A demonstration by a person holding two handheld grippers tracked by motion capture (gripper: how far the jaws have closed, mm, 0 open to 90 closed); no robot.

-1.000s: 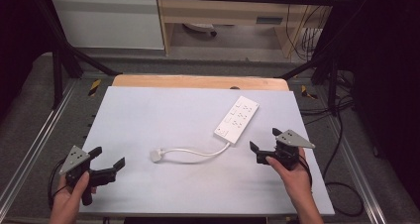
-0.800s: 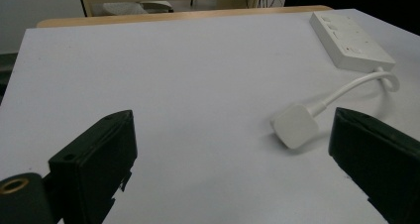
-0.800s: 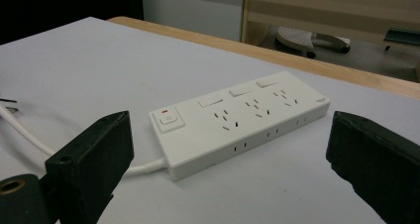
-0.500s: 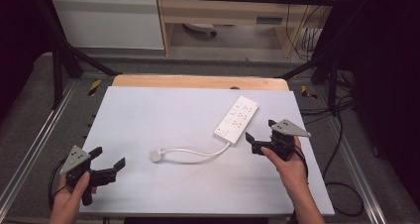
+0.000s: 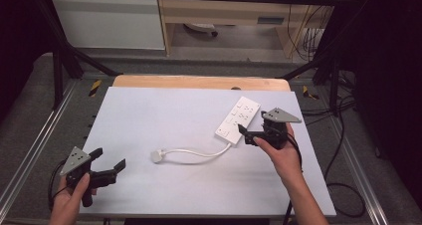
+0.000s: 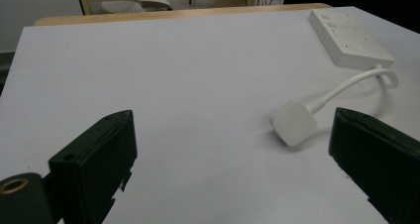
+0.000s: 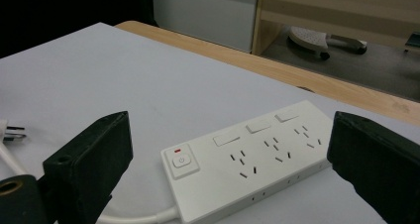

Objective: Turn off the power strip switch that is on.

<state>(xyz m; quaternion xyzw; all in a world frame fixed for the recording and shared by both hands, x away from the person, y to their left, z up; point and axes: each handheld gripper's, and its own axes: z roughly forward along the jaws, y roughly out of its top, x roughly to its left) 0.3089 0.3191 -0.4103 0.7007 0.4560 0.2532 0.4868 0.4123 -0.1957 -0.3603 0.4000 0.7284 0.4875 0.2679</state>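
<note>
I have the right gripper (image 5: 251, 131) up close to the white power strip (image 5: 238, 120), its jaws spread wide and gripping nothing. Seen along those jaws in the right gripper view, the power strip (image 7: 252, 159) lies just ahead of them and fills most of the gap between the two, its end with the switch button (image 7: 182, 161) and small red light nearer the left jaw, its far end reaching toward the right jaw. It lies flat on the grey table top (image 5: 164, 115); I cannot tell whether either jaw touches it. The white cord (image 5: 199, 153) leaves the switch end and curls away past the left jaw to the plug (image 5: 158, 156), whose prongs peek in at the left edge of the right gripper view (image 7: 11, 131). My left gripper (image 5: 108, 165) sits well apart from all this, near the table's front edge, jaws likewise released and empty. In the left gripper view the plug (image 6: 294, 123) lies ahead of the jaws and close to the right one, the cord (image 6: 356, 82) arching on beyond it to the power strip (image 6: 349, 38), far out past the right jaw.
</note>
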